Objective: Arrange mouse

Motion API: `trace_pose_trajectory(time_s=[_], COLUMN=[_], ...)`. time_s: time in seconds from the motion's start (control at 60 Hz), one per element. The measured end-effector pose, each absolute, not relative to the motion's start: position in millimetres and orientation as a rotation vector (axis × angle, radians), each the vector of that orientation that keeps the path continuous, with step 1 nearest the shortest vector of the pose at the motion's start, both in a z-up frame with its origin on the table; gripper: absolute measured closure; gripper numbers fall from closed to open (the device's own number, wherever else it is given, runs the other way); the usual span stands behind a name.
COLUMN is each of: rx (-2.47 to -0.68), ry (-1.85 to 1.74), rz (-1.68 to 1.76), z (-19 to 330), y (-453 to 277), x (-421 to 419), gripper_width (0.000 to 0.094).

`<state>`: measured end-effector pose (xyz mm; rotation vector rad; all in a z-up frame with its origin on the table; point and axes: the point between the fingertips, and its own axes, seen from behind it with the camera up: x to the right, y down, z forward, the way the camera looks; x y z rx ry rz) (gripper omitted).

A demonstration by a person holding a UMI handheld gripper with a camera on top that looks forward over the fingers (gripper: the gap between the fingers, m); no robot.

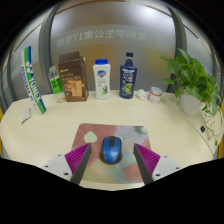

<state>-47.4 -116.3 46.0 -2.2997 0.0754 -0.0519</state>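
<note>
A blue and black mouse (111, 151) lies on a pale multicoloured mouse mat (95, 135) on the cream table (50, 125). My gripper (112, 158) is open, its two fingers spread wide with purple pads (79, 156) showing. The mouse stands between the fingers with a clear gap at each side, resting on the mat. The fingers sit low over the mat's near part.
Along the table's back stand a green bottle (55, 84), a brown box (72, 76), a white bottle (101, 79), a dark blue bottle (127, 76) and a small white cup (155, 94). A potted plant (193, 78) is at the right. A toothpaste box (33, 78) leans at the left.
</note>
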Motion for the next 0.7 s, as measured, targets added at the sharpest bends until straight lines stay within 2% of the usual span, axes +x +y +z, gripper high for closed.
trace_pose_trajectory(time_s=[0.283,0.483,0.7], rx=[-2.277,-2.254,-2.267], ry=[0.107,0.089,0.076], rz=[-0.183,-0.223,-0.227], z=[132.7,158.0,158.4], y=[-199.8,-236.1,-253.1], x=[-56.5,-65.6,-72.8], gripper_width=[0.0082,0.0082,0.0083])
